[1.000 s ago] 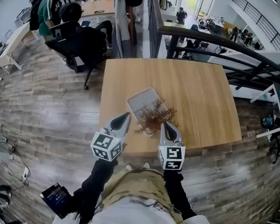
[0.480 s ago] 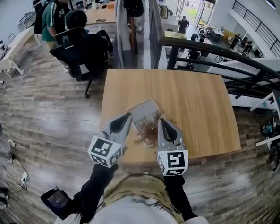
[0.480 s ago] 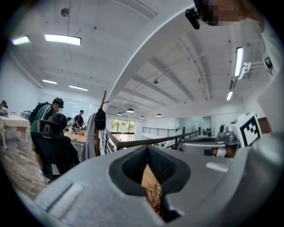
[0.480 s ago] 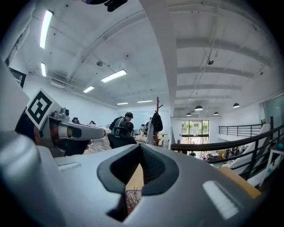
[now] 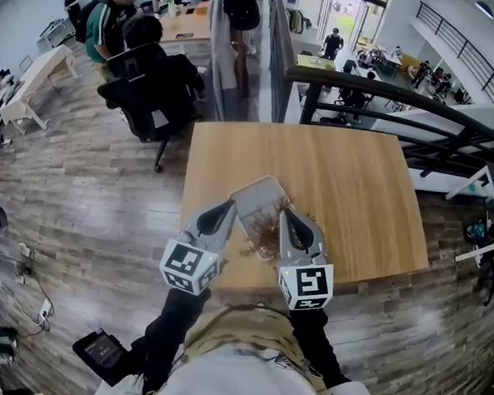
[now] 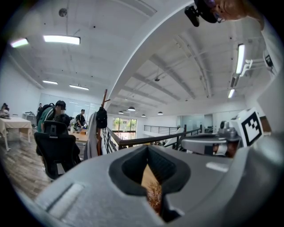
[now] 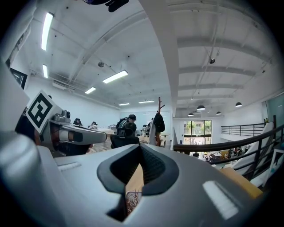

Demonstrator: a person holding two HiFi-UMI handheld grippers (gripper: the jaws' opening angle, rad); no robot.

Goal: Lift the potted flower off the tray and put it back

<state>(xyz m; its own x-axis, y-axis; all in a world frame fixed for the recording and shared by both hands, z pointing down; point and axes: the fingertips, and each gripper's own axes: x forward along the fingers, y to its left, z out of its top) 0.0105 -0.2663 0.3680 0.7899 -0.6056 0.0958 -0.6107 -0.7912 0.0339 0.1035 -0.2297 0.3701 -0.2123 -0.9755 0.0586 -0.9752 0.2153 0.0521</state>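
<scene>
The potted flower (image 5: 264, 229), a small pot of dry brown twigs, stands at the near end of the pale rectangular tray (image 5: 259, 195) on the wooden table (image 5: 340, 181). My left gripper (image 5: 226, 206) hovers left of the plant and my right gripper (image 5: 285, 214) to its right, both above it and apart from it. Both have their jaws together with nothing between them. Through the left gripper's (image 6: 147, 149) jaw hollow I see some twigs (image 6: 155, 198). The right gripper's (image 7: 141, 149) hollow shows the twigs (image 7: 132, 201) too.
The table's near edge (image 5: 309, 281) lies just under the grippers. A black office chair (image 5: 158, 83) and seated people are beyond the far left corner. A dark railing (image 5: 387, 91) runs behind the table at the right. Wooden floor surrounds the table.
Both grippers have risen and now sit higher over the plant, hiding more of it in the head view. The flower stays at the tray's near end.
</scene>
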